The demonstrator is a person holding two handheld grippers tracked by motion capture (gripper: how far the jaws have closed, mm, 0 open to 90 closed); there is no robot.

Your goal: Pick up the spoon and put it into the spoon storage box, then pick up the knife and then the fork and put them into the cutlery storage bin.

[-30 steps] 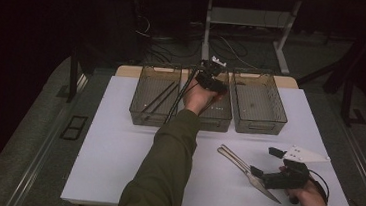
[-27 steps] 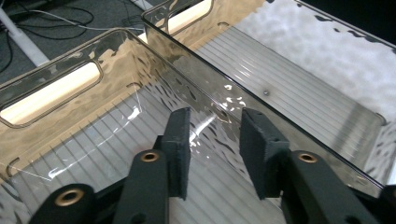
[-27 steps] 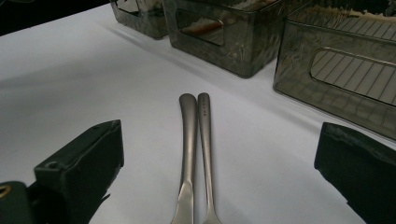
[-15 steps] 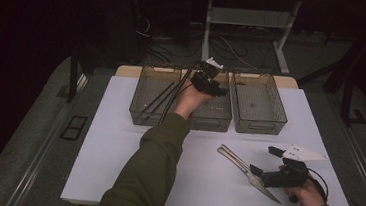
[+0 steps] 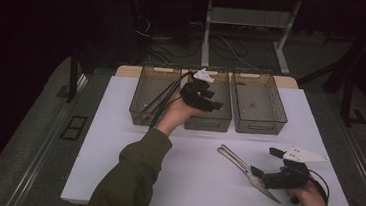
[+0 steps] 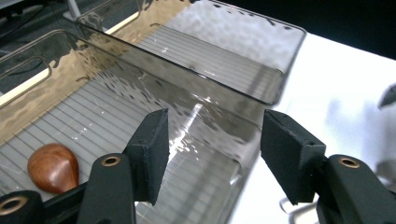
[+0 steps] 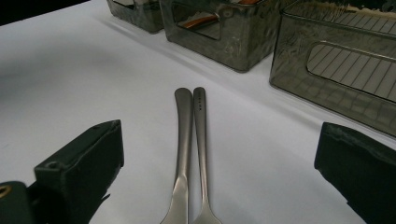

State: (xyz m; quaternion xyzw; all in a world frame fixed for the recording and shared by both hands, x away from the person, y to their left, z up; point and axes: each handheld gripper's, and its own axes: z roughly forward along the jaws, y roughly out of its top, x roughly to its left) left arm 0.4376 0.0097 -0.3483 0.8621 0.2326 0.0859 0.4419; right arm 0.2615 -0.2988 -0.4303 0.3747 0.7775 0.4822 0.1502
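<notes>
My left gripper hovers over the near part of the middle smoky bin. Its jaws have just been opening and stand open with nothing between them. A brown wooden spoon bowl lies on that bin's ribbed floor, down to the left of the jaws. At the front right, two metal utensils lie side by side on the white table. My right gripper is open at their near ends, its jaws wide on either side of them and apart from them.
Three smoky plastic bins stand in a row at the back: the left bin with dark thin sticks in it, the middle one, and the right bin. My left forearm in a green sleeve crosses the table's middle.
My left gripper has drawn back over the middle bin toward the person and slightly left. Its jaws have spread. The right hand and the metal utensils have kept still.
</notes>
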